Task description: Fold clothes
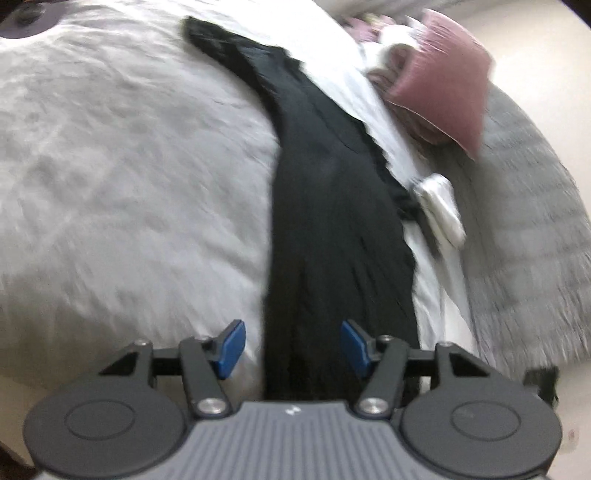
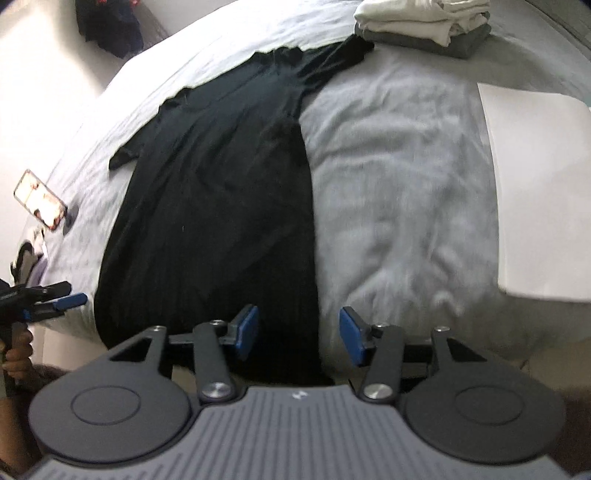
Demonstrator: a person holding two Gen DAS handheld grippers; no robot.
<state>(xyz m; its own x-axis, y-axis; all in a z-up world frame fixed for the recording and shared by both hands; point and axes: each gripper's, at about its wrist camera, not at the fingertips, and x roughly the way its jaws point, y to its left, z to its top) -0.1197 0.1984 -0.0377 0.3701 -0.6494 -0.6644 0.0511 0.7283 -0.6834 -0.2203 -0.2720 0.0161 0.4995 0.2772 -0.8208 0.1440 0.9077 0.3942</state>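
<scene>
A long black garment lies stretched flat along the bed, folded lengthwise into a narrow strip. In the left wrist view the same black garment runs away from the camera. My left gripper is open, its blue pads on either side of the garment's near end, nothing clamped. My right gripper is open too, straddling the garment's right edge near the hem. The left gripper also shows at the far left of the right wrist view, held by a hand.
A light grey duvet covers the bed. Folded clothes are stacked at the far end. A white sheet of paper lies at the right. A phone rests at the left bed edge. A pink cushion and grey throw lie beside the garment.
</scene>
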